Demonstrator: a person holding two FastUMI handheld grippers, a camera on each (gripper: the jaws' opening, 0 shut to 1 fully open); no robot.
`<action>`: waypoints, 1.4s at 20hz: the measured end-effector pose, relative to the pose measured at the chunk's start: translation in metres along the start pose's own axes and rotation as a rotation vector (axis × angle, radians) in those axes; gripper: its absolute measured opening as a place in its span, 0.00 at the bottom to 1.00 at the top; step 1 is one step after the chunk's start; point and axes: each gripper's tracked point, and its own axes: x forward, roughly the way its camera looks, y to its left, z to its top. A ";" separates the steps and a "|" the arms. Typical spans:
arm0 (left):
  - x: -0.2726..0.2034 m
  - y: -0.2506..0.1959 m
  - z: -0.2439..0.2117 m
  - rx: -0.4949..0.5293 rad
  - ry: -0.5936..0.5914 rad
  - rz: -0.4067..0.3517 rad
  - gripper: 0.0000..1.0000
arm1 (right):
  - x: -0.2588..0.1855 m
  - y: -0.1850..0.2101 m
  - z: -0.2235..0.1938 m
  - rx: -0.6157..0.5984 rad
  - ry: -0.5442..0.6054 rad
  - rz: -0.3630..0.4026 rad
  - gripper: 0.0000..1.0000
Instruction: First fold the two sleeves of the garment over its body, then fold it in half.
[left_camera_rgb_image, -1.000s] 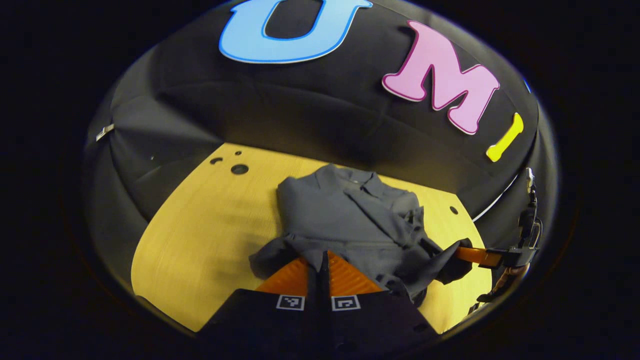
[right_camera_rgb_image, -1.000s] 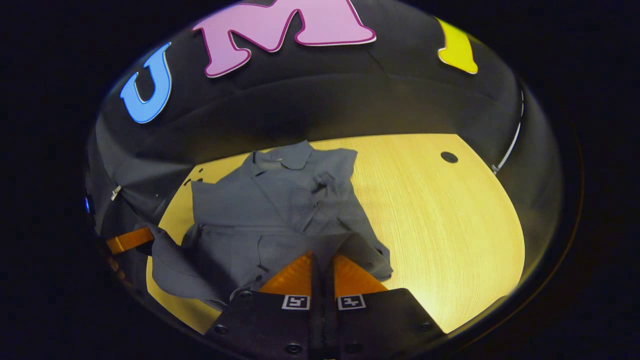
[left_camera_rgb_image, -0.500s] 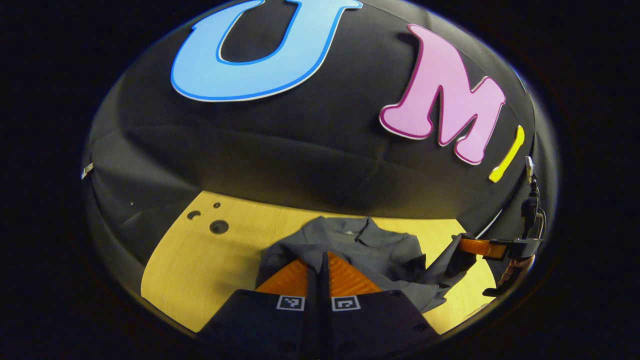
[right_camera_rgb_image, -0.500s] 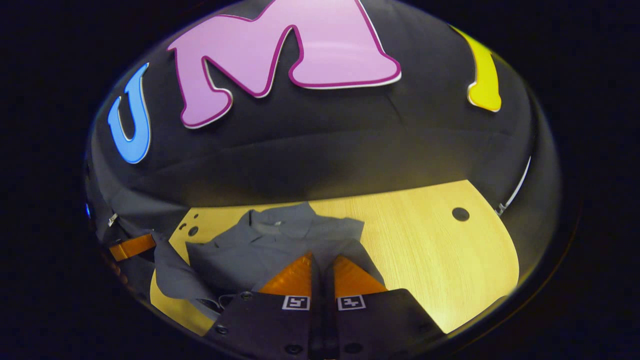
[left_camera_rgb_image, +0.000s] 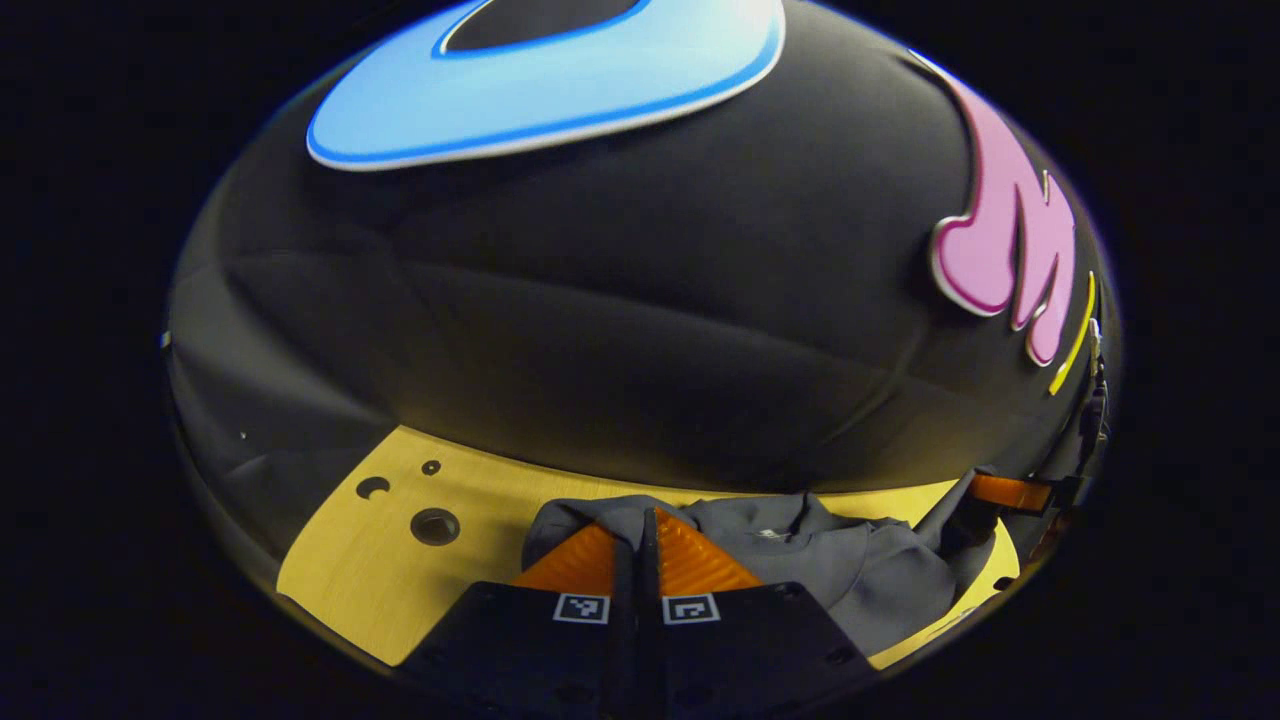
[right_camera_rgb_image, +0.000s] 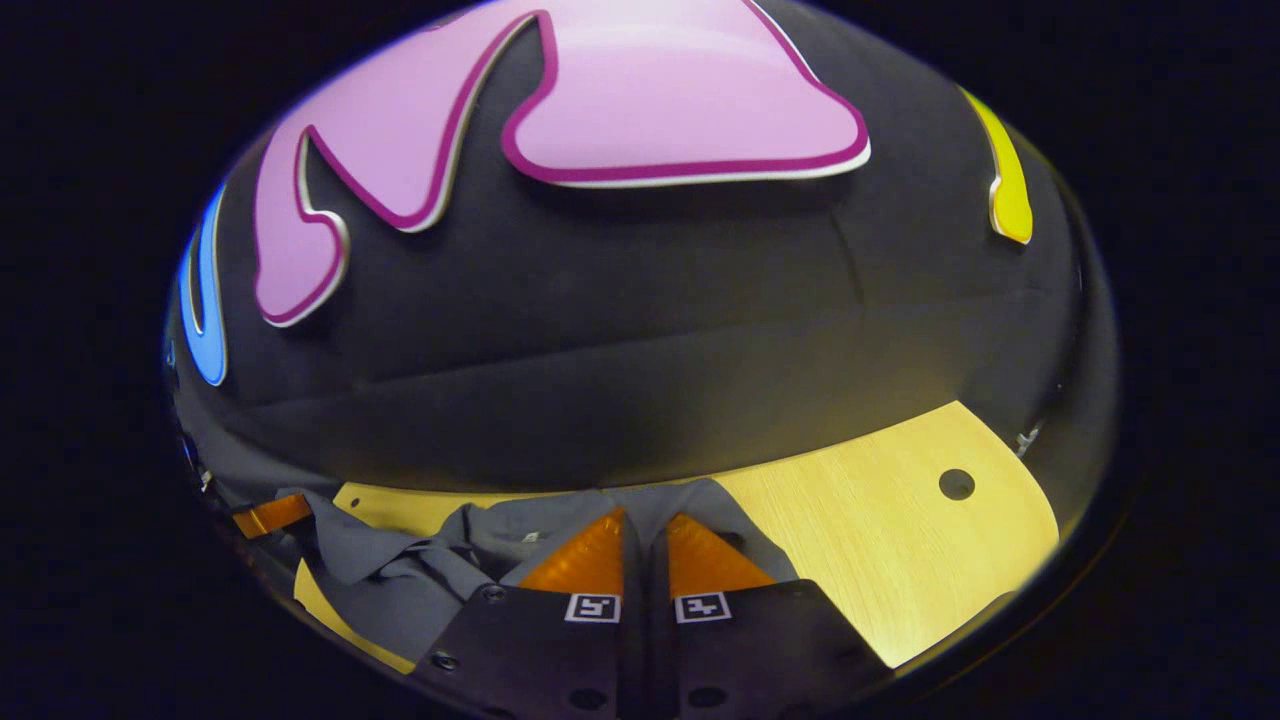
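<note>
A grey collared garment (left_camera_rgb_image: 860, 565) lies bunched on the yellow wooden table (left_camera_rgb_image: 390, 570), its collar toward the back wall. My left gripper (left_camera_rgb_image: 648, 516) is shut on the garment's edge, with cloth pinched between its fingers. In the right gripper view the garment (right_camera_rgb_image: 400, 590) spreads left of my right gripper (right_camera_rgb_image: 645, 516), which is shut on another part of the same edge. Each gripper appears at the side of the other's view: the right gripper (left_camera_rgb_image: 1005, 492) holds a raised flap of cloth, and the left gripper (right_camera_rgb_image: 265, 515) sits low at the left.
The booth's black cloth wall stands close behind the table's far edge. Round holes (left_camera_rgb_image: 435, 525) mark the tabletop on the left, and another hole (right_camera_rgb_image: 956, 484) sits on the right. Bare tabletop (right_camera_rgb_image: 880, 540) stretches to the right of the garment.
Both grippers have carried the garment's lower edge forward and down toward the collar. The body of the garment is now doubled over and the back wall looms much closer.
</note>
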 end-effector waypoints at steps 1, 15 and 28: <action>0.010 0.005 -0.008 -0.004 0.008 0.006 0.05 | 0.010 -0.001 -0.005 0.004 -0.001 -0.006 0.05; -0.019 0.008 0.001 0.019 -0.027 0.040 0.80 | -0.019 -0.006 -0.016 -0.103 -0.032 -0.028 0.78; -0.261 -0.036 0.042 0.121 -0.220 0.038 0.96 | -0.228 -0.003 0.018 -0.131 -0.175 -0.053 0.99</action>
